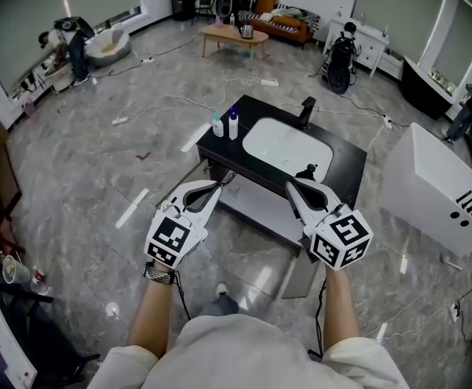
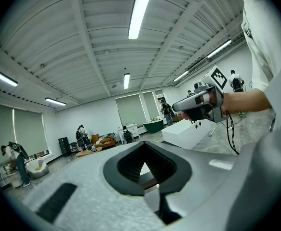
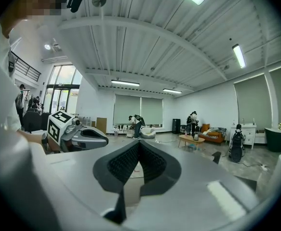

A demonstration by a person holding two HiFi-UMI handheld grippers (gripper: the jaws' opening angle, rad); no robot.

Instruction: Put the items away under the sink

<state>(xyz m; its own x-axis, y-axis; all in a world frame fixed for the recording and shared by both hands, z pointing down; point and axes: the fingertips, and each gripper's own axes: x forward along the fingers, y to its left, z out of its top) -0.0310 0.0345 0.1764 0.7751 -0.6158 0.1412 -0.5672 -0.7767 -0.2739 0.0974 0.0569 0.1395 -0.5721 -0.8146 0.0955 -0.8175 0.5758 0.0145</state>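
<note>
Nearest, the person's forearms reach forward, one hand-held gripper in each hand. The left hand-held gripper point(image 1: 217, 187) has its jaws closed together with nothing between them. The right hand-held gripper point(image 1: 294, 185) is closed and empty too. Both point level toward the counter point(image 1: 349, 164) just beyond them, without touching it.

Under the counter, a pale shelf point(image 1: 256, 207) lies behind the jaw tips. A white sink point(image 1: 288, 148) is set in the black top, with a dark faucet point(image 1: 307, 112) at its far edge. On the counter's left end, left of the sink, a shorter bottle point(image 1: 218, 126) and a taller bottle point(image 1: 233, 125) stand upright, side by side.

To the right a white box point(image 1: 434, 189) stands on the floor point(image 1: 98, 177). Far off are a low table point(image 1: 234, 35) and a sofa point(image 1: 280, 24).
</note>
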